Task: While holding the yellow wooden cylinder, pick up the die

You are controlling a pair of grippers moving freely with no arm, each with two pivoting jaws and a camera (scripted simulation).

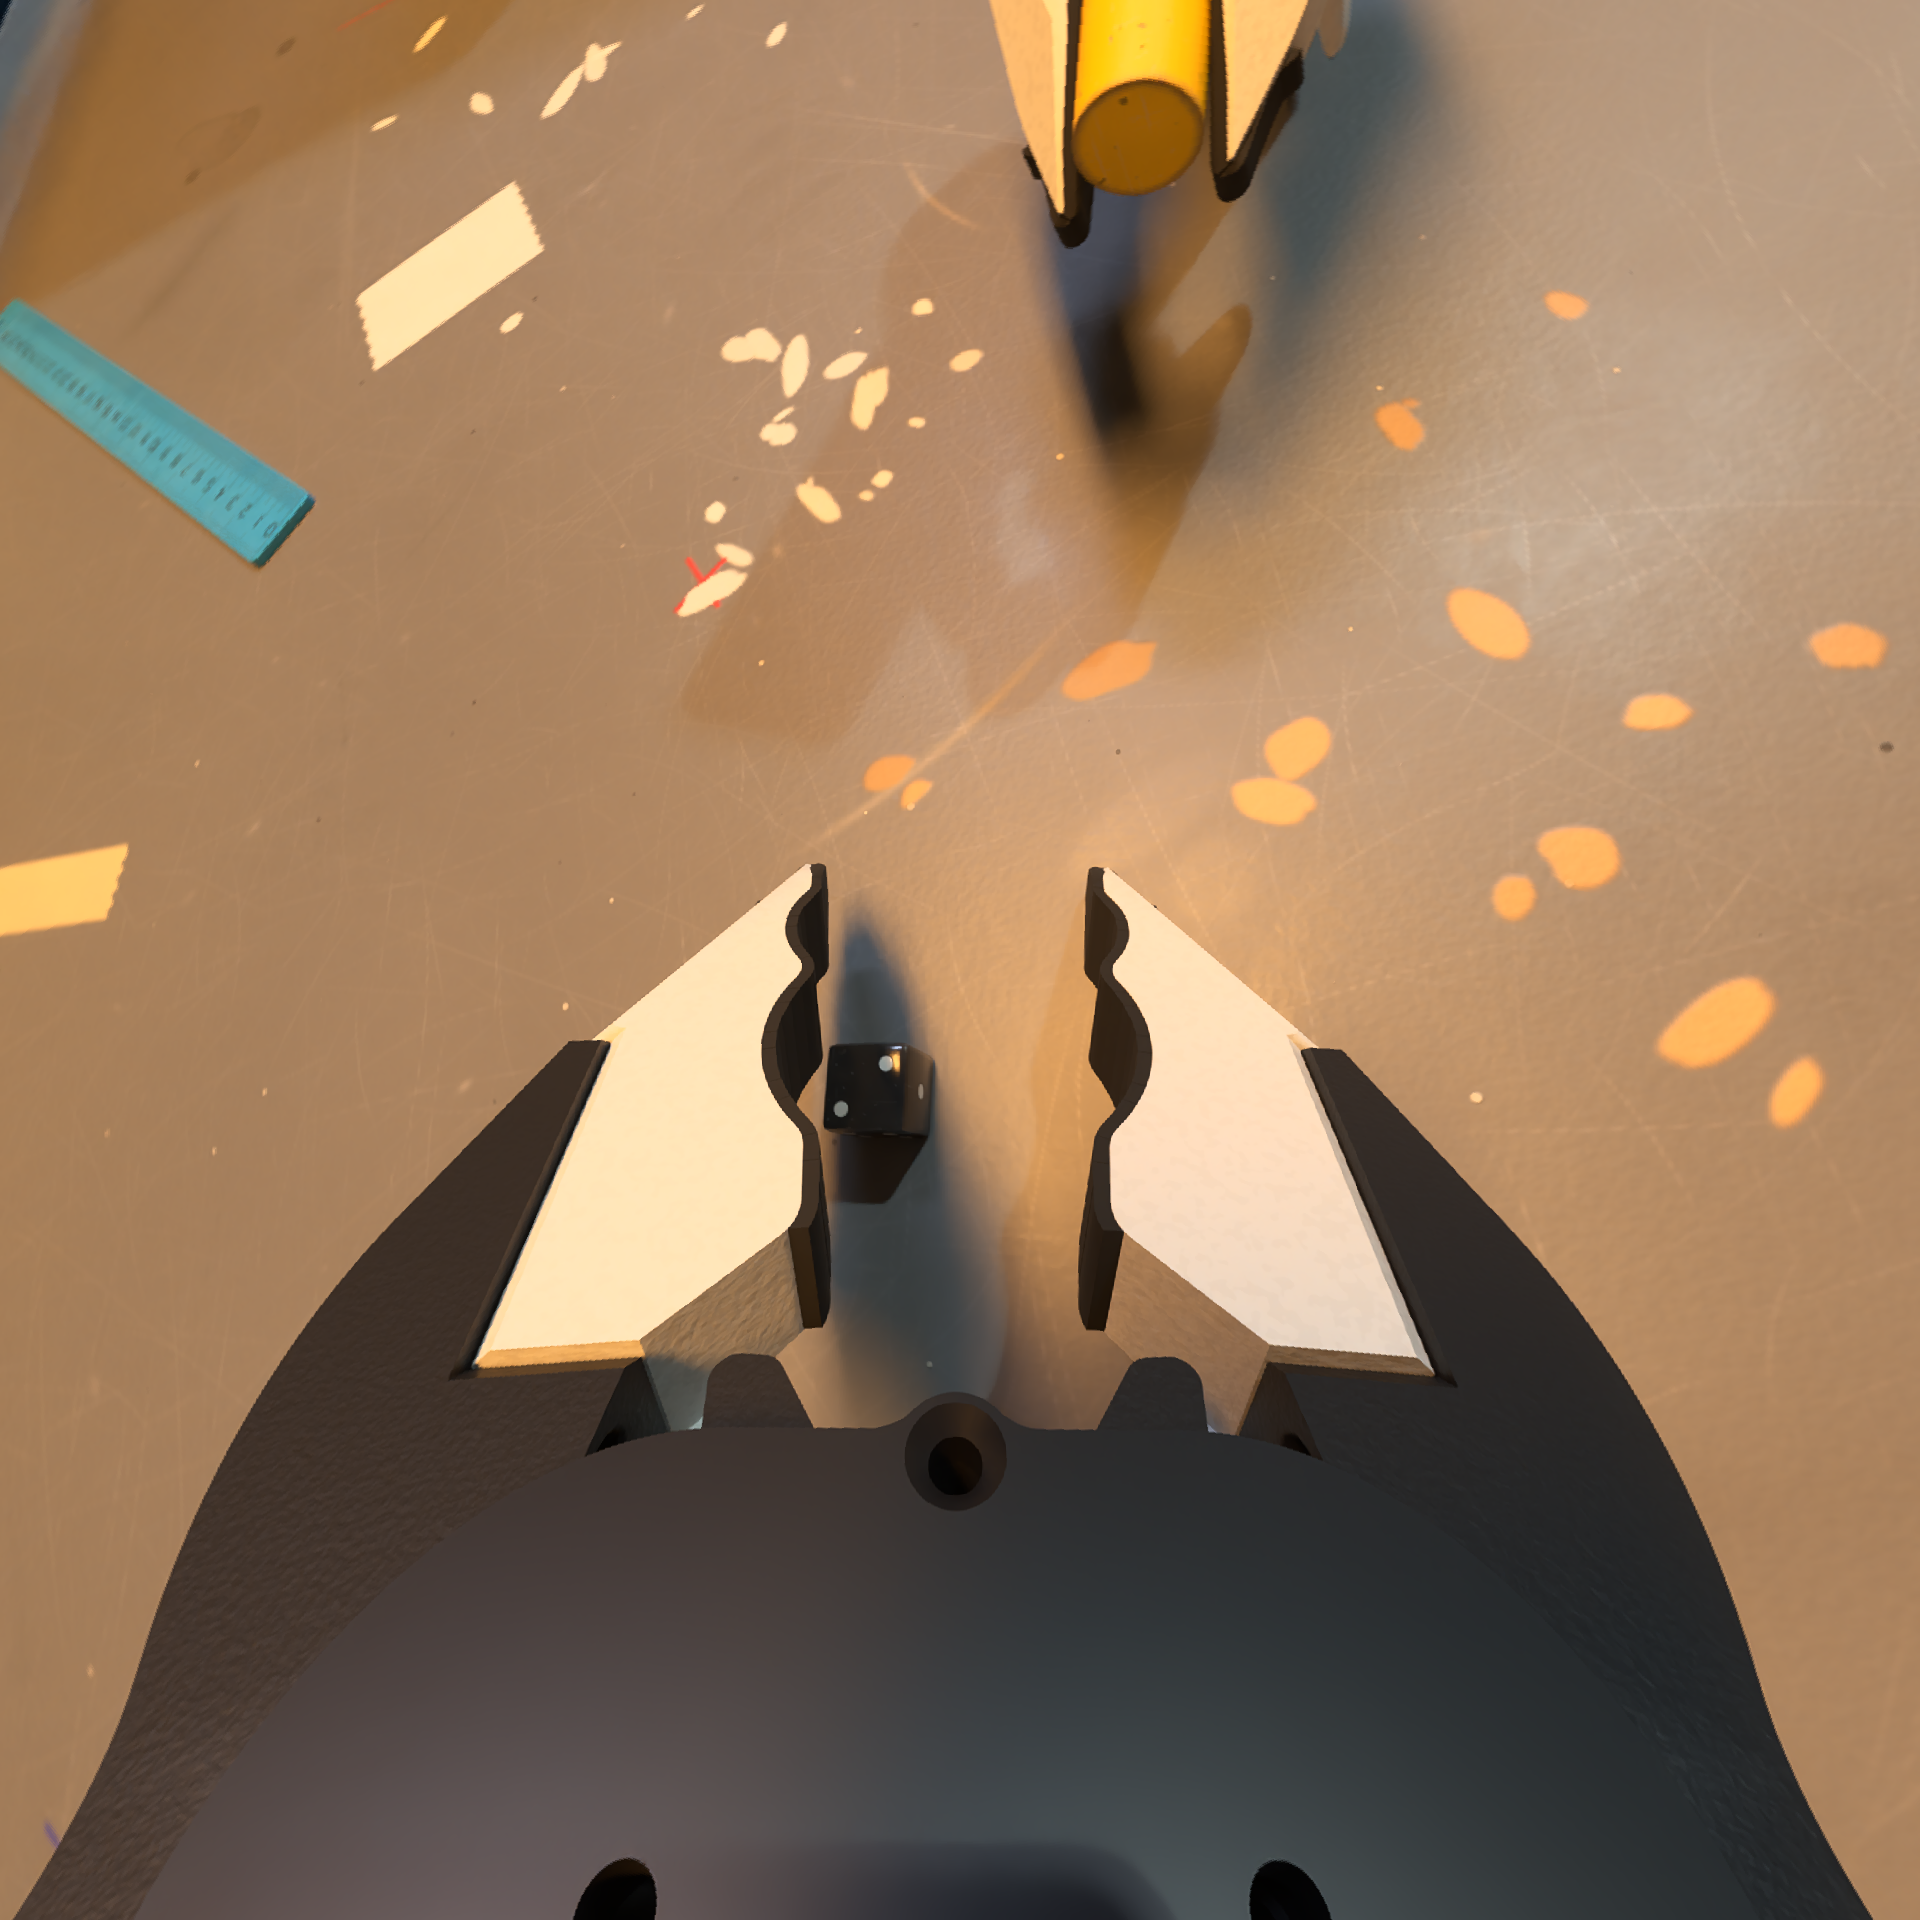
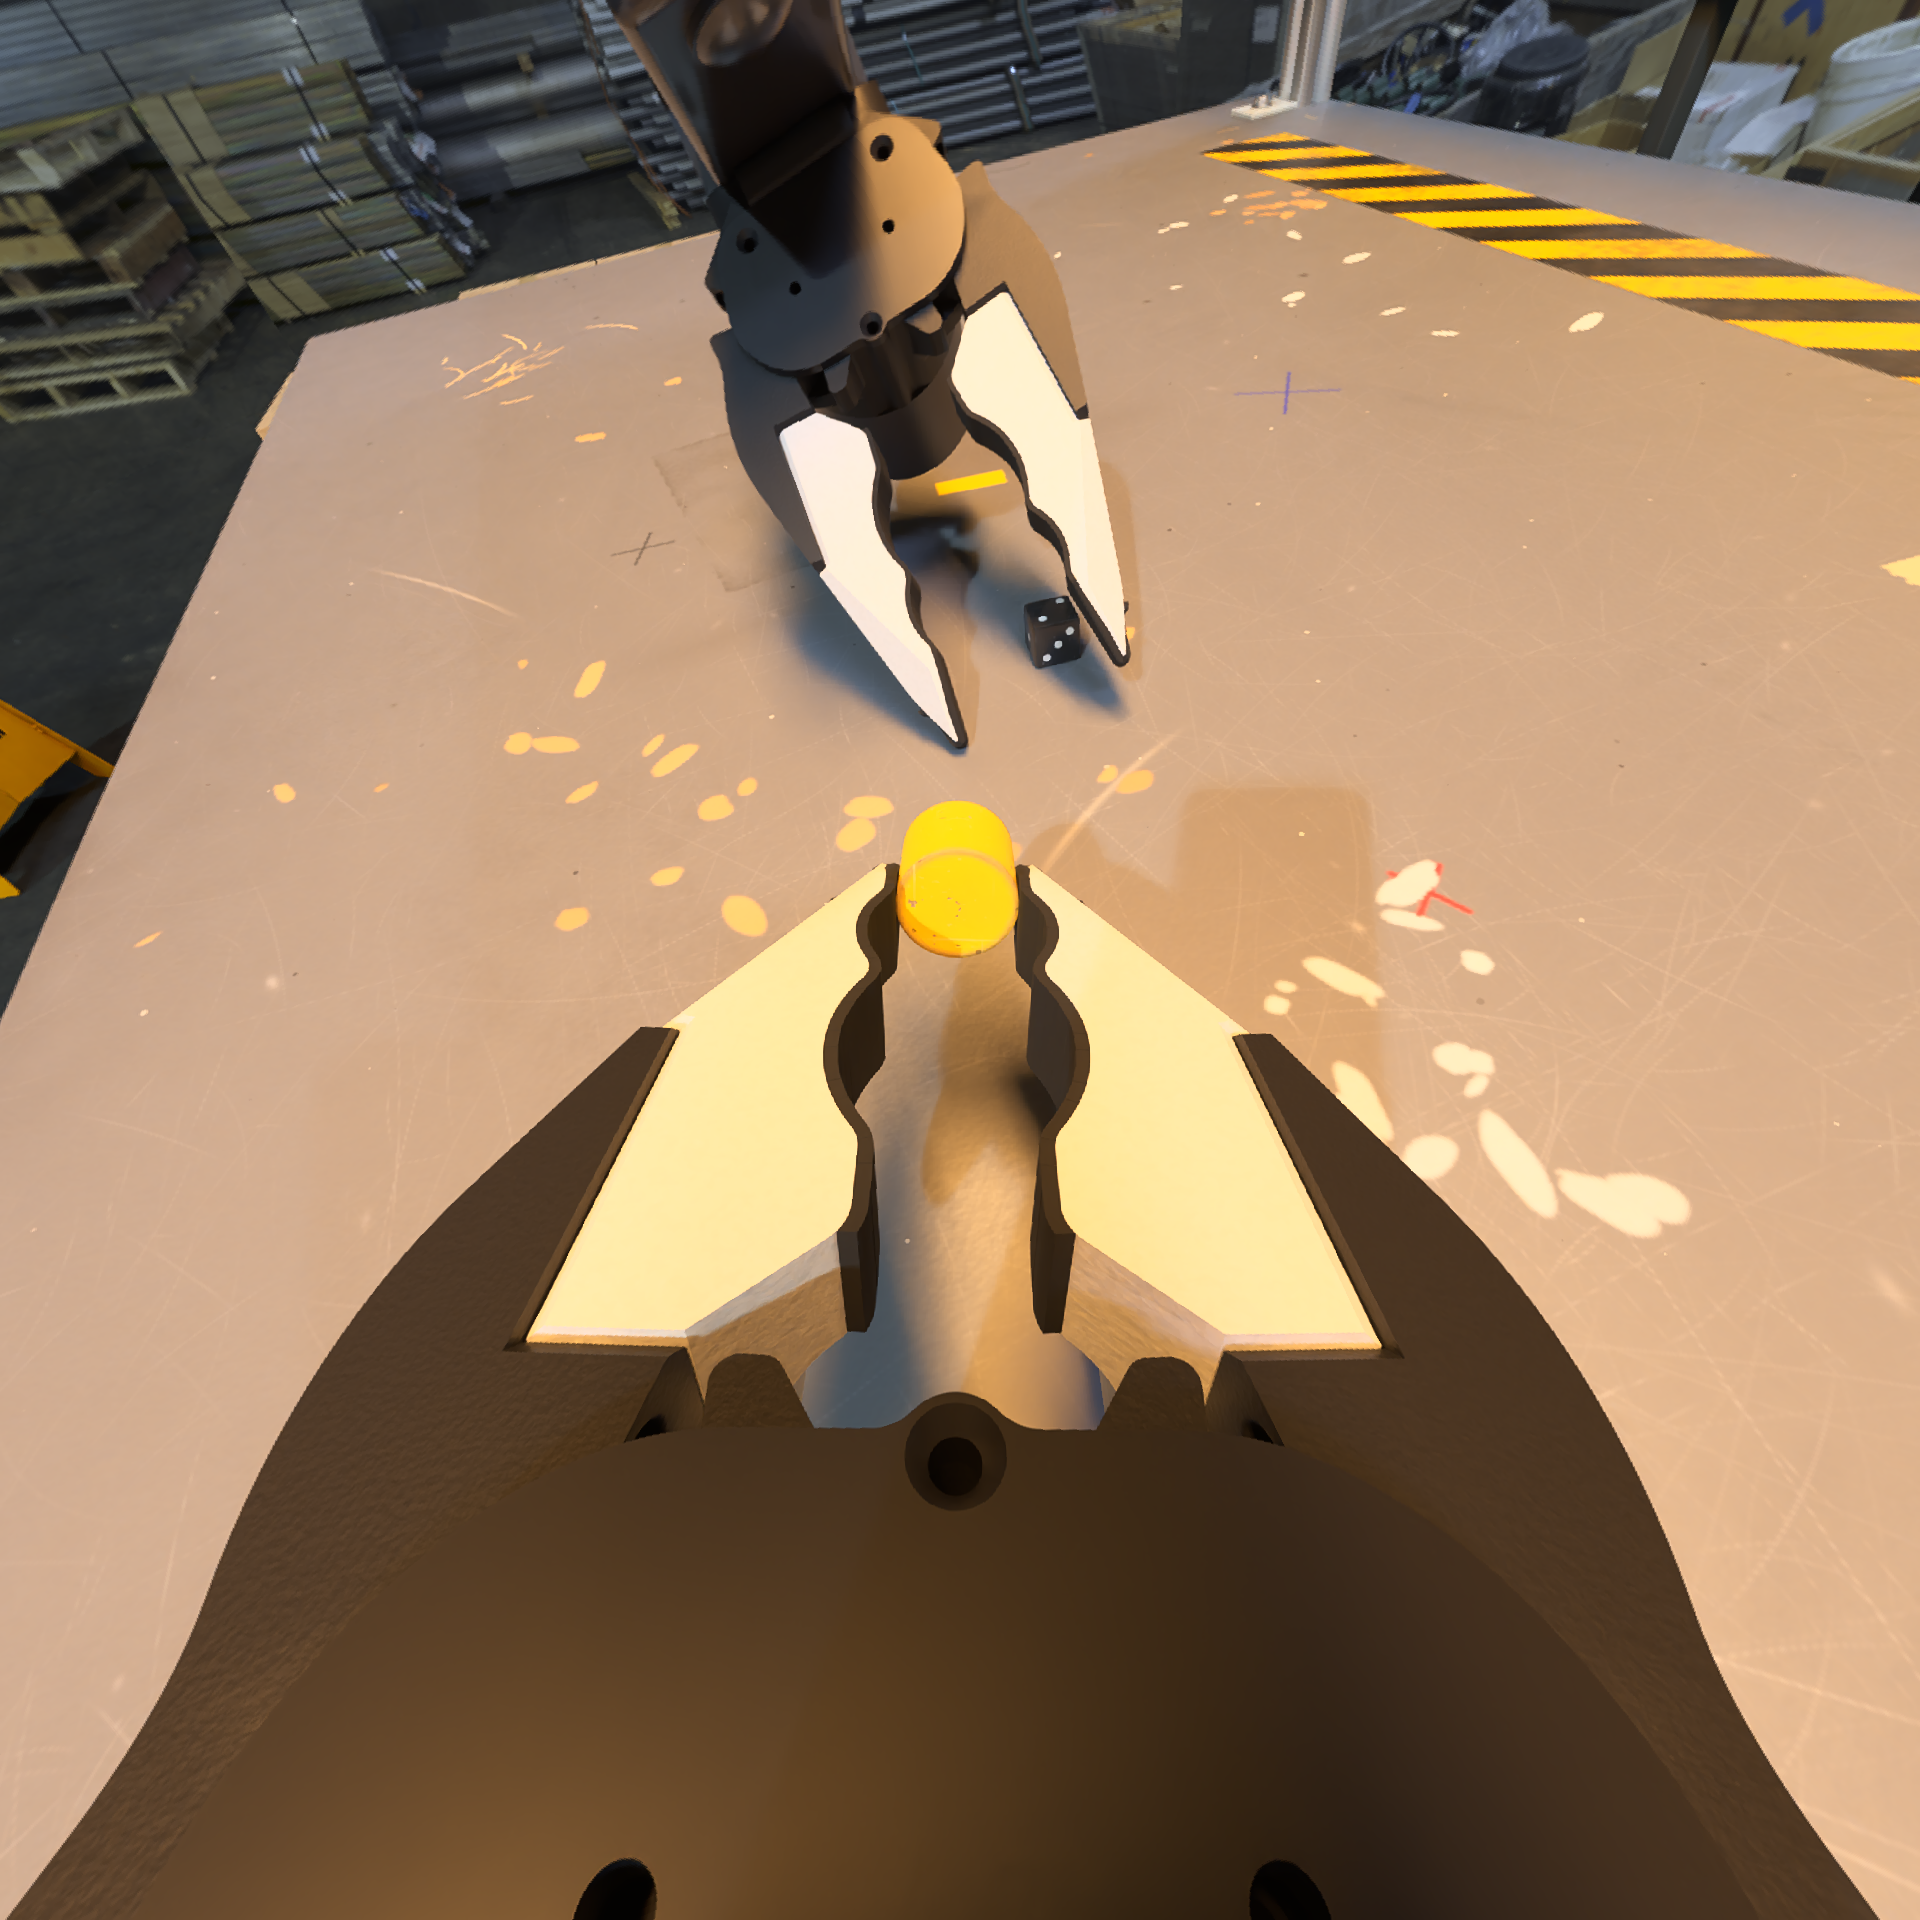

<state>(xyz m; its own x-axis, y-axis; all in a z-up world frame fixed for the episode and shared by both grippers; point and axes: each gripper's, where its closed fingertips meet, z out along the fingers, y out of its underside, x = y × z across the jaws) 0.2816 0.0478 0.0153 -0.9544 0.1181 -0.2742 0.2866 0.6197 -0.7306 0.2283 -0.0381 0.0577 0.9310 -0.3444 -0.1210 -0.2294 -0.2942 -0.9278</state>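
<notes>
A wide tan table [image 2: 1558,727], scuffed with fine scratches and dotted with orange and cream paint spots, fills both views. Along its far right edge runs a strip of yellow and black hazard stripes [image 2: 1558,229]. Beyond the table, the right wrist view shows a dim warehouse with stacked pallets [image 2: 156,260] on the left and racks of metal bars [image 2: 520,94] behind. A teal ruler [image 1: 145,431] lies flat on the table at the left of the left wrist view, well apart from everything else. The left gripper [image 1: 956,883] points down at the table with its jaws spread wide. A small black die [image 1: 878,1086] with white pips sits on the table between its fingers, just beside the finger on the left of that view; whether it touches that finger cannot be told. The right gripper [image 2: 956,883] is closed on a yellow wooden cylinder [image 2: 956,883], pinching it between its fingertips so that one round end faces the camera. In the left wrist view this gripper and its cylinder appear at the top, above the table and casting a dark shadow on it.
</notes>
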